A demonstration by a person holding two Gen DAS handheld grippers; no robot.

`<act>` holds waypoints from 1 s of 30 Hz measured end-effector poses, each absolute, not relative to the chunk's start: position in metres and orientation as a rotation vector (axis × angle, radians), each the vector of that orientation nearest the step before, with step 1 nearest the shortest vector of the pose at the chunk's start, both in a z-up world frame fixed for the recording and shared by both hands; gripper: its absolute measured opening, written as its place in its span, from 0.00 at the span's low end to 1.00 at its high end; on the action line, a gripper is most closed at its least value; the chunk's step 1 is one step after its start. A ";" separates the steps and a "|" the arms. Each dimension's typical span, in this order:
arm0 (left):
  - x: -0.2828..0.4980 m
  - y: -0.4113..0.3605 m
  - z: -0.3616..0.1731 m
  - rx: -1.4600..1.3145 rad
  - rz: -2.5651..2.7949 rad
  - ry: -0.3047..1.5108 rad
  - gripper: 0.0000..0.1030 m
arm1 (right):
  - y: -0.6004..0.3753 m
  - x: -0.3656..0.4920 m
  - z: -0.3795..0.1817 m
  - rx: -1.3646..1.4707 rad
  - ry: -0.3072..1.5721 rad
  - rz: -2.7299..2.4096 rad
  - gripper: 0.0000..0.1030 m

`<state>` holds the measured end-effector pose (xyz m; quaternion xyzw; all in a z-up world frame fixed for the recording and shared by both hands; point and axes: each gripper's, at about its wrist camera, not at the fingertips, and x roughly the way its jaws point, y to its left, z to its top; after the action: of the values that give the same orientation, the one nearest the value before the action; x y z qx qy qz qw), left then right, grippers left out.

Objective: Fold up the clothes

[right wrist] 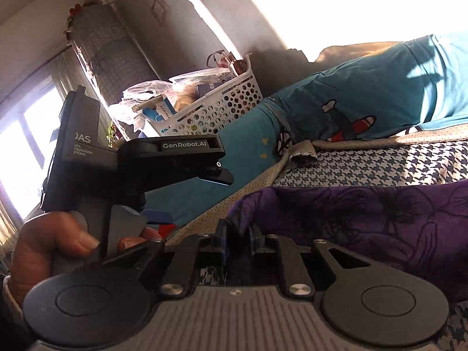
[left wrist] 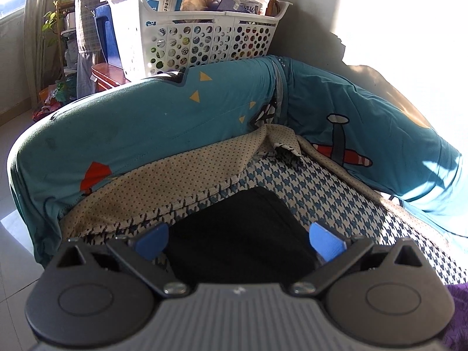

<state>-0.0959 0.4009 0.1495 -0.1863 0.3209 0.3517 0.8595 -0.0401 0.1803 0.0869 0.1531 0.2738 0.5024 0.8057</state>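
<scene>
A purple garment [right wrist: 365, 219] with a dark flower print lies crumpled on the houndstooth sofa seat [right wrist: 365, 165]. My right gripper [right wrist: 238, 242] is shut on its left edge, the cloth pinched between the two close fingers. A corner of that purple garment [left wrist: 457, 307] shows at the lower right of the left wrist view. My left gripper [left wrist: 238, 241] stands open over a black garment [left wrist: 234, 234] lying flat on the seat, its blue pads [left wrist: 152, 241] apart on either side. In the right wrist view a hand [right wrist: 44, 248] holds the left gripper [right wrist: 193, 199], tilted and open.
A teal printed cover [left wrist: 146, 128] drapes the sofa back and arm. A tan dotted cloth [left wrist: 163, 175] lines the seat's rear edge. Behind the sofa stands a white perforated basket [left wrist: 204, 38] full of boxes and bags. Tiled floor [left wrist: 11, 228] lies left.
</scene>
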 end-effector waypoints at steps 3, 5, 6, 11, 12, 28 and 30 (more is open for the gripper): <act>-0.099 0.402 0.153 -0.389 0.751 0.659 1.00 | 0.189 -0.033 0.088 0.346 0.587 1.079 0.15; -0.100 0.400 0.155 -0.380 0.750 0.652 1.00 | 0.194 -0.029 0.089 0.351 0.580 1.083 0.15; -0.100 0.398 0.157 -0.371 0.754 0.649 1.00 | 0.197 -0.028 0.090 0.352 0.571 1.085 0.15; -0.096 0.387 0.161 -0.311 0.775 0.637 1.00 | 0.205 -0.022 0.087 0.325 0.600 1.079 0.26; -0.095 0.385 0.161 -0.302 0.771 0.638 1.00 | 0.207 -0.021 0.085 0.315 0.616 1.075 0.35; -0.061 0.331 0.141 -0.235 0.592 0.713 1.00 | 0.065 -0.045 0.074 0.141 0.539 0.635 0.68; -0.054 0.319 0.134 -0.222 0.557 0.739 1.00 | 0.041 -0.040 0.070 0.121 0.546 0.539 0.68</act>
<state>-0.0540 0.3187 0.1342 -0.1070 0.3559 0.2680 0.8889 -0.0402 0.0406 0.0696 0.0588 0.2661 0.2628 0.9256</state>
